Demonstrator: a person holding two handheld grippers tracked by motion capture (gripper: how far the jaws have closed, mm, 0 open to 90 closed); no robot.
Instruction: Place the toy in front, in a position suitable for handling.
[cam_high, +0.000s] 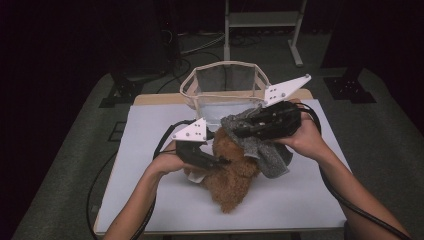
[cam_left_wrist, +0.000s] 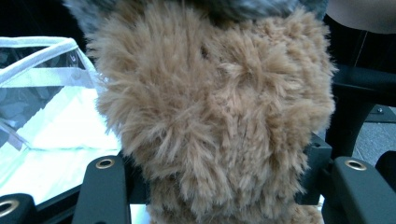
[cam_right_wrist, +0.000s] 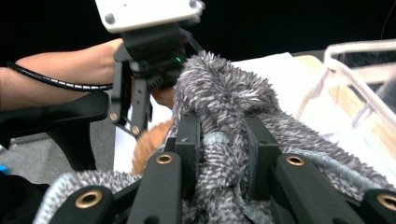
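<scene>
A fluffy brown plush toy (cam_high: 231, 172) with long, shaggy fur lies on the white counter (cam_high: 150, 200). It is soft and lumpy in shape. The left gripper (cam_high: 220, 161) has its black fingers (cam_left_wrist: 103, 191) on each side of the toy and pinches it in the middle, so the fur bulges out between them. In the left gripper view the toy sits right between the fingers and rises above them.

A grey towel (cam_high: 267, 152) looks fuzzy and speckled, with little white and dark threads. It hangs in soft folds on top of the toy. The right gripper (cam_high: 239, 130) squeezes a bunched-up fold of the towel between its fingers (cam_right_wrist: 187, 140), which are close together.

Just past the fingers stands a see-through bag (cam_high: 225, 90) with a pale cloth rim. Its sides are thin and shiny, and its top is open.
</scene>
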